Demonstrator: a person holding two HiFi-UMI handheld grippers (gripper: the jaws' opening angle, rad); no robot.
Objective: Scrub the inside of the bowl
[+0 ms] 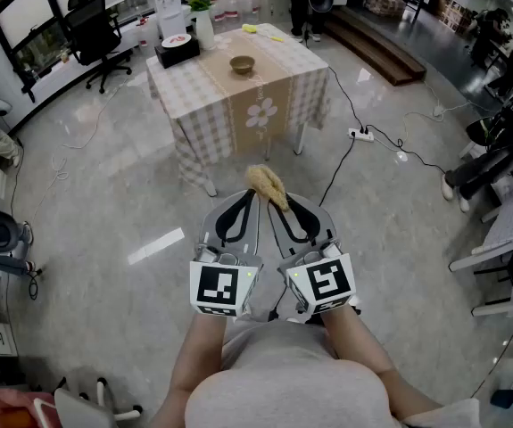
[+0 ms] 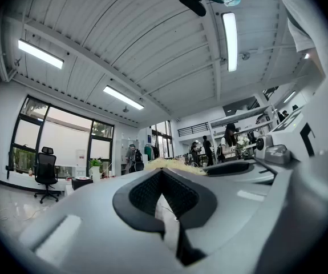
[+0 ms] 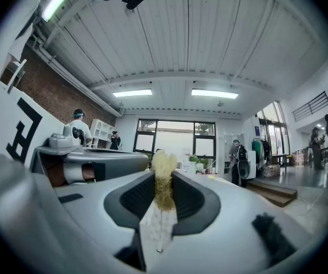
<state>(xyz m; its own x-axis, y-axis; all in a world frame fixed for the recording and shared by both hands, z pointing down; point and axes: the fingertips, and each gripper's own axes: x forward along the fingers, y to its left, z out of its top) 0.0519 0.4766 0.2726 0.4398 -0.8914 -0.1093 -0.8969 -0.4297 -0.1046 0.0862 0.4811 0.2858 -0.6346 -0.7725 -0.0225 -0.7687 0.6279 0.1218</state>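
Tan scrubber (image 1: 267,185) pinched in my right gripper (image 3: 164,182) for scrubbing; left gripper (image 2: 162,182) pressed together, empty; bowl (image 1: 243,64) on table (image 1: 194,96).

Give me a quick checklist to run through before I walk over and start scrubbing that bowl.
1. Scrubber clamped in the right gripper jaws: ok.
2. Left gripper free to steady the bowl: ok, jaws shut on nothing.
3. Bowl within reach: not ok, it sits on the table across the floor.
4. Bowl upright, opening up: ok.
5. What's inside the bowl: cannot tell, too small from here.
6. Walking path: not ok, a cable trails over the floor from the power strip towards you.
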